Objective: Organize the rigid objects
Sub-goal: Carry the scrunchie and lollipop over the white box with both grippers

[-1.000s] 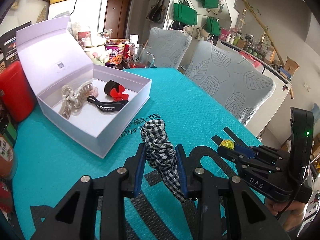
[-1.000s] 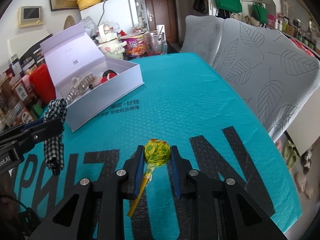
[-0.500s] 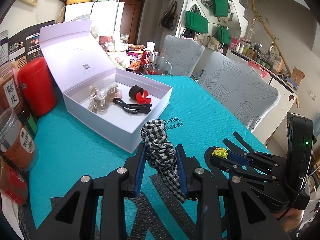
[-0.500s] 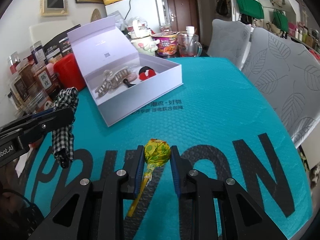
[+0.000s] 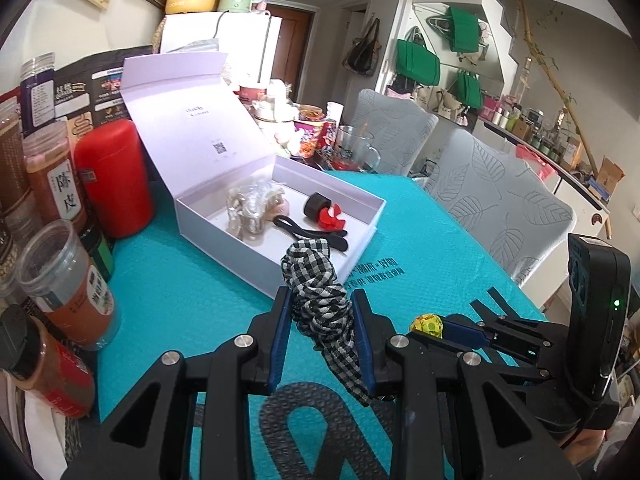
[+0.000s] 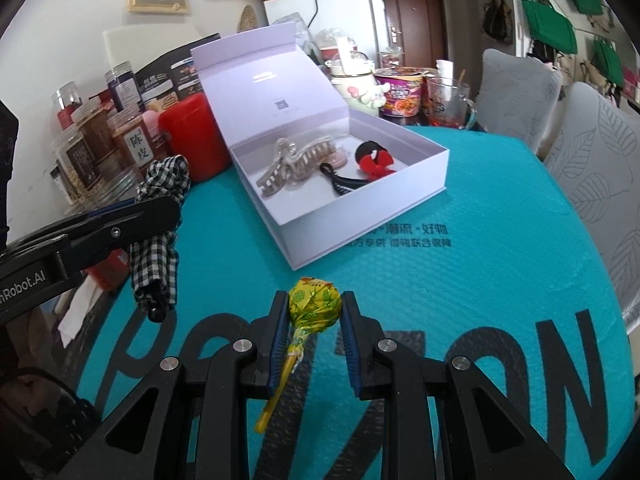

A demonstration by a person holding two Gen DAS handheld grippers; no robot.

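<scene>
The lollipop (image 6: 315,304), in a yellow wrapper, sat clamped between the pads of the right gripper (image 6: 314,334), above the teal table cover (image 6: 480,280) just short of the open white box (image 6: 360,216). The left gripper (image 5: 322,338) pinched a checked scrunchie (image 5: 320,296) near that box's front corner.

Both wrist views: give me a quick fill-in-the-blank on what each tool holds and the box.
1. The left tool is shut on a black-and-white ____ scrunchie.
2. The right tool grips a lollipop in a ____ wrapper.
3. The lid of the white box stands ____.
4. The bow in the box is ____.

Missing words: checked; yellow; open; red
</scene>
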